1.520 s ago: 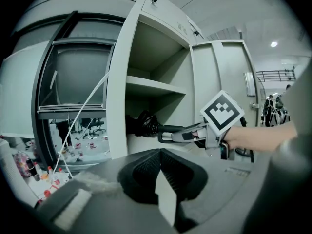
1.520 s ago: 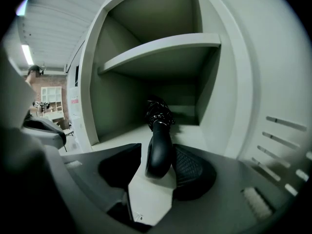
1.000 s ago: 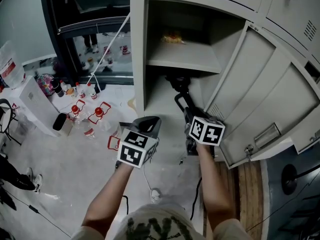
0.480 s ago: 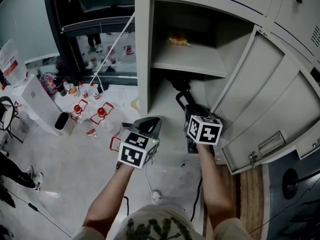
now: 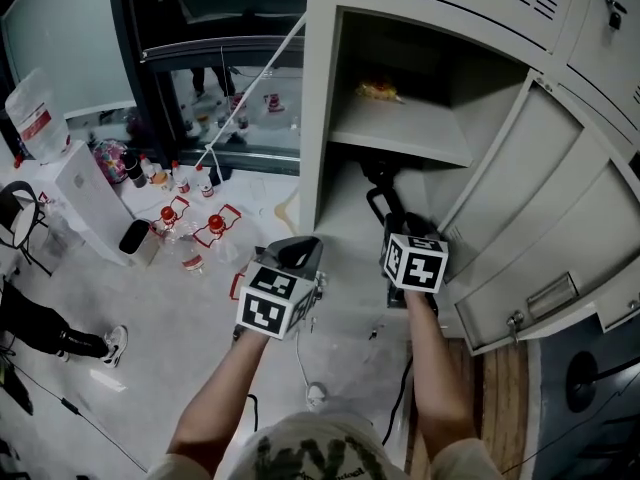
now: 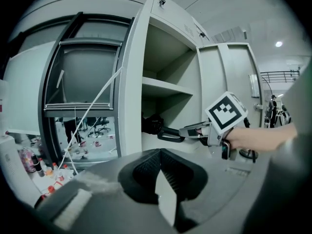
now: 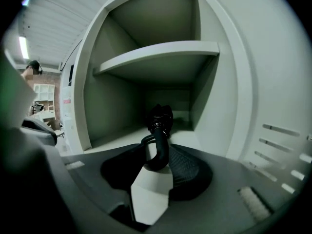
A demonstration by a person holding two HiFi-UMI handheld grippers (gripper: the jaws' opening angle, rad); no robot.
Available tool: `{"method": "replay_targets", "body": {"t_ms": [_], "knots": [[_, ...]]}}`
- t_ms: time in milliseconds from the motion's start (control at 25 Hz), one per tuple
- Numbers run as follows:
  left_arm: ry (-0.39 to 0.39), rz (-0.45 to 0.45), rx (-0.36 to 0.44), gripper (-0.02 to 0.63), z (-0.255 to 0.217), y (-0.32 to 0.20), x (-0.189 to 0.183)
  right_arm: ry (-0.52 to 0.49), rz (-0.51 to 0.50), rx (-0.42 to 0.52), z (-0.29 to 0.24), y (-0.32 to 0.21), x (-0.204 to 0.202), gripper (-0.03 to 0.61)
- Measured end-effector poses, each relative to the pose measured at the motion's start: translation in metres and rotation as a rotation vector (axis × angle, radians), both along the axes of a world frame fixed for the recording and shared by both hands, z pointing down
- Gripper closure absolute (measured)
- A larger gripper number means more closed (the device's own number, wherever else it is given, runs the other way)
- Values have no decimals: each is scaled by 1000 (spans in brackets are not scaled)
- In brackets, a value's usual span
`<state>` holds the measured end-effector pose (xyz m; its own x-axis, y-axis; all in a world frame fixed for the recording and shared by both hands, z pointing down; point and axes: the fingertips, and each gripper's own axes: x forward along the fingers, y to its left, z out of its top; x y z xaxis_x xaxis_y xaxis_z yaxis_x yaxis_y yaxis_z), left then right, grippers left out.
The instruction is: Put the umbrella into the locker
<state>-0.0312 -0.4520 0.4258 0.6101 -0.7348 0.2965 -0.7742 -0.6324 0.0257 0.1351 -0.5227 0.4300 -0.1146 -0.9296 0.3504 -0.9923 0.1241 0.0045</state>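
Right gripper view showing the umbrella (image 7: 160, 117) lying folded on the floor of the locker's (image 7: 87, 96) lower compartment, under the shelf (image 7: 161, 52), with its handle loop (image 7: 159, 147) pointing out toward the opening. Reaching in with the right gripper (image 7: 157, 155) and keeping that loop between the jaws. Having just been opening them, holding them wide apart and seemingly not pinching the loop, though hard to be sure at this angle. Holding the left gripper (image 5: 300, 255) outside the locker, just left of the opening, jaws spread and carrying nothing. Leaving the door (image 5: 540, 218) swung open on the right. Showing, in the head view, a small yellow item (image 5: 378, 91) resting on the shelf and red-capped bottles (image 5: 190, 223) standing on the ground farther left.
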Motion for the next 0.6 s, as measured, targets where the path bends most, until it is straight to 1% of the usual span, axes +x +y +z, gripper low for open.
{"method": "replay_targets", "body": {"t_ms": [240, 440, 600], "knots": [[12, -15, 6, 609, -6, 24, -15, -35, -28, 18, -16, 36, -15, 423], [14, -16, 28, 609, -19, 51, -28, -42, -60, 52, -37, 79, -33, 426], [16, -15, 36, 609, -29, 72, -35, -48, -77, 67, -50, 114, -45, 442]]}}
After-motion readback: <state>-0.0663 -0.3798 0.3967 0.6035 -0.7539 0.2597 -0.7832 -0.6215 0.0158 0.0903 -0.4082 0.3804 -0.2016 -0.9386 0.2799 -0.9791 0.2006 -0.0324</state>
